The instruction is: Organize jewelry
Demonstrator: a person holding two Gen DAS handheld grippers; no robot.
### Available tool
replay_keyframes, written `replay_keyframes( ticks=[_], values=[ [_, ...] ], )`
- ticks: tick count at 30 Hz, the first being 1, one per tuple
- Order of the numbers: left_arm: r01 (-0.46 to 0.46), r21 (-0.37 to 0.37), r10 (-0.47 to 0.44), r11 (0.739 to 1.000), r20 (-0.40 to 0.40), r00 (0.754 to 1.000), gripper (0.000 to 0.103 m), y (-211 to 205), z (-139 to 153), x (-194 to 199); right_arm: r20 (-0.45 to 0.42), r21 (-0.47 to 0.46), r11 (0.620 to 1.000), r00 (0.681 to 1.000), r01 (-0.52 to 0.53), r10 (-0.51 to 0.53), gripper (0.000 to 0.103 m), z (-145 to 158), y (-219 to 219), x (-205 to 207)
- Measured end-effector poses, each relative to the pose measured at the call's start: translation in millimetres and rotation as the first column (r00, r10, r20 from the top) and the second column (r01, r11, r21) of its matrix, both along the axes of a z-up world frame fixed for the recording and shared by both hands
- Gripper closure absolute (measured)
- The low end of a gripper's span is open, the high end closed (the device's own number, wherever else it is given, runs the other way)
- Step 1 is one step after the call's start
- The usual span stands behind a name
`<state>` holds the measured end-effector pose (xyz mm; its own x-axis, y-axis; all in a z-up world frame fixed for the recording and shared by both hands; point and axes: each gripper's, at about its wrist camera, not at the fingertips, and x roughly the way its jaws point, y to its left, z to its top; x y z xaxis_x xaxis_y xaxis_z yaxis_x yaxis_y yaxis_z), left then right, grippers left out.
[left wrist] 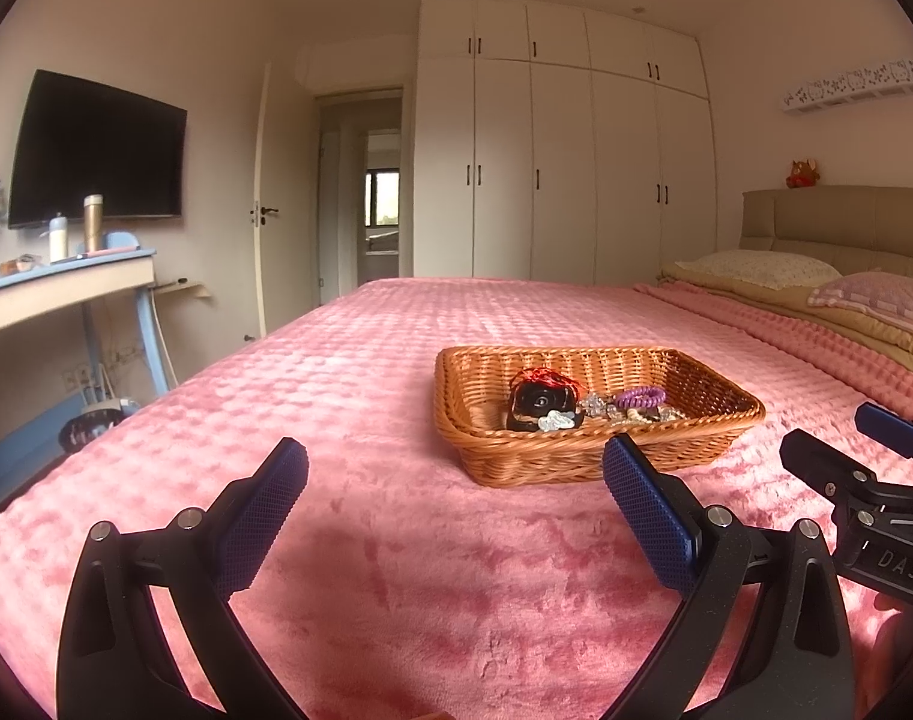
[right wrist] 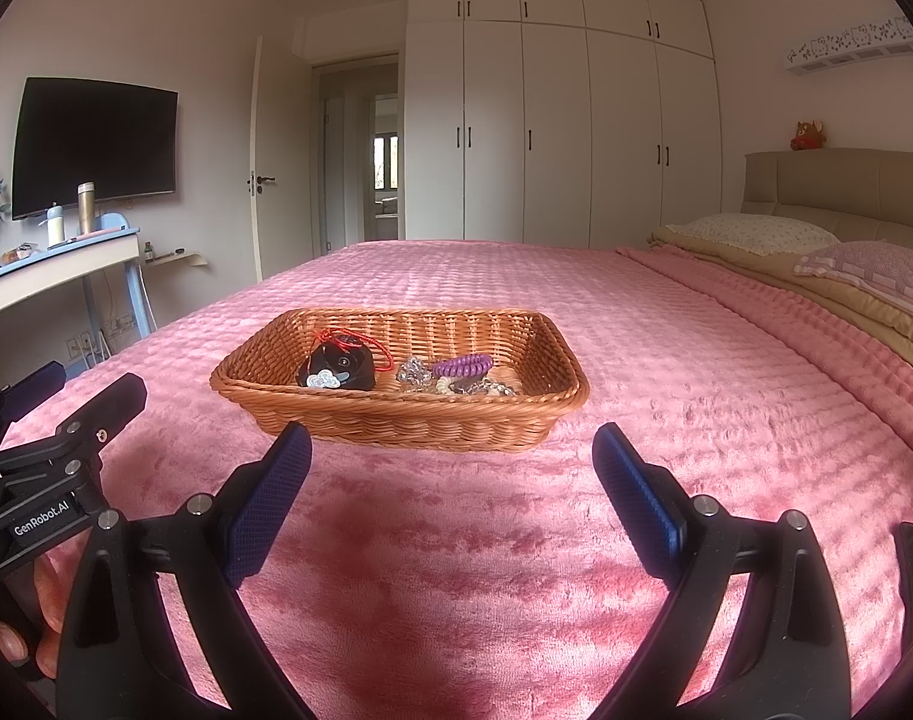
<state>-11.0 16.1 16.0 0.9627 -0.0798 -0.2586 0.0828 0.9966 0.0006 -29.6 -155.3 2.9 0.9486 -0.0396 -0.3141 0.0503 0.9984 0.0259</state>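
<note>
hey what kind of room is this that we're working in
A home bedroom, most likely. A large bed with a pink bedspread and pillows fills the view, white wardrobe doors line the far wall, and a wicker basket of jewelry sits on the bed.

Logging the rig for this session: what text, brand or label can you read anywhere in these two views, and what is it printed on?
"GenRobot.AI": white lettering on the body of the left gripper, seen in the right wrist view.
"DAS": embossed on the body of the right gripper, seen in the left wrist view; it runs out of frame, so it may be cut off.
Nothing readable shows on the wicker basket, its contents, or the bottles on the desk.
</note>
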Motion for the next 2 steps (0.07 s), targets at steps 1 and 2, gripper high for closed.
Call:
replay_keyframes(
  ticks=[1, 2],
  values=[
    [0.000, -0.001, 0.000, 1.000, -0.001, 1.000, 0.007, 0.1, 0.3, 0.6, 0.000, 0.000, 1.000, 1.000, 0.000, 0.000, 0.013, 0.0, -0.1, -0.3],
    [0.000, -0.001, 0.000, 1.000, -0.002, 1.000, 0.007, 0.3, 0.2, 0.6, 0.001, 0.000, 1.000, 1.000, 0.000, 0.000, 0.013, 0.0, -0.3, 0.1]
  ],
)
